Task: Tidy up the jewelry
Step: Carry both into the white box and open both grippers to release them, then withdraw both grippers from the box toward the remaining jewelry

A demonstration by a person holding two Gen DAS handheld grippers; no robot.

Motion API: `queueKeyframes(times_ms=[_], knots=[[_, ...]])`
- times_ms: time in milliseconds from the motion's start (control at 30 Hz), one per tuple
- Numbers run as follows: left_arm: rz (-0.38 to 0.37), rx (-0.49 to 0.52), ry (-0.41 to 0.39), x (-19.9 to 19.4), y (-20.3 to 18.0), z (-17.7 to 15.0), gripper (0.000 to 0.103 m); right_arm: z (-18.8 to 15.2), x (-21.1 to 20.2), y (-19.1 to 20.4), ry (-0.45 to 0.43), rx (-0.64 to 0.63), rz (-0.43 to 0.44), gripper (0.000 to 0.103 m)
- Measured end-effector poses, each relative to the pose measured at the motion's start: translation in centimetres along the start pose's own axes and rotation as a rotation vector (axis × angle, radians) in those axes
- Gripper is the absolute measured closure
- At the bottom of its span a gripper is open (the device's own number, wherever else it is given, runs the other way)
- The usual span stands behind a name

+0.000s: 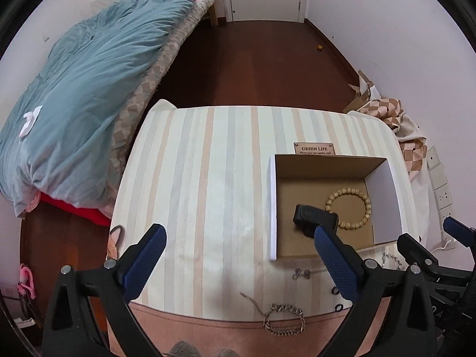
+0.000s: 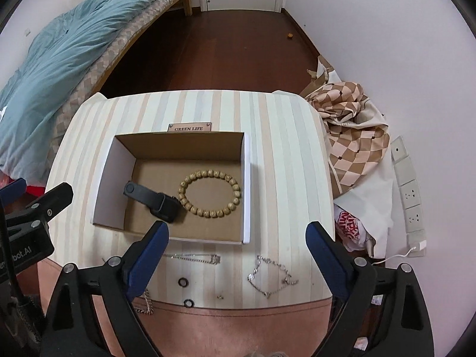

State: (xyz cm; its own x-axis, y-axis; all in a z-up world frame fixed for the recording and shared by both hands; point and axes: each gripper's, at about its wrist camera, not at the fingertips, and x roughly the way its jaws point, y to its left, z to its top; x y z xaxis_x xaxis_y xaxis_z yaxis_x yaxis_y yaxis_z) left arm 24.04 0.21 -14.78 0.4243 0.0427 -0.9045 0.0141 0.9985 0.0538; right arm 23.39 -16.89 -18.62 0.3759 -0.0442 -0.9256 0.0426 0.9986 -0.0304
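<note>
Box (image 2: 247, 184), cardboard, open, on striped counter (image 2: 282, 148): holds bead bracelet (image 2: 209, 193) and black watch (image 2: 151, 197), touching each other.

Loose on counter, near side of box: silver bracelet (image 2: 272, 276), silver chain (image 2: 193, 258), two black rings (image 2: 183, 282), braided chain bracelet (image 1: 284, 319) at the front edge.

Left gripper (image 1: 238, 261): jaws wide, empty.
Right gripper (image 2: 238, 255): jaws wide, empty, above the silver pieces.

Step, as judged: partway, between picks. Next move calls for a low, narrow pinch on a thin chain lying flat.
</note>
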Motion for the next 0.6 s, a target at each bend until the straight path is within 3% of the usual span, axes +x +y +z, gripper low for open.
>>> queueKeyframes(times_ms=[167,600], knots=[[0.008,-0.024,-0.04,-2.4,0.4,-1.3,0.002,-0.9,-1.8,0.3,-0.015,0.007,0.012,0.007],[-0.003,-0.019,-0.153,-10.3,1.3,-4.8,0.002,-4.0,-10.7,0.2,-0.152,0.029,0.003,0.007]])
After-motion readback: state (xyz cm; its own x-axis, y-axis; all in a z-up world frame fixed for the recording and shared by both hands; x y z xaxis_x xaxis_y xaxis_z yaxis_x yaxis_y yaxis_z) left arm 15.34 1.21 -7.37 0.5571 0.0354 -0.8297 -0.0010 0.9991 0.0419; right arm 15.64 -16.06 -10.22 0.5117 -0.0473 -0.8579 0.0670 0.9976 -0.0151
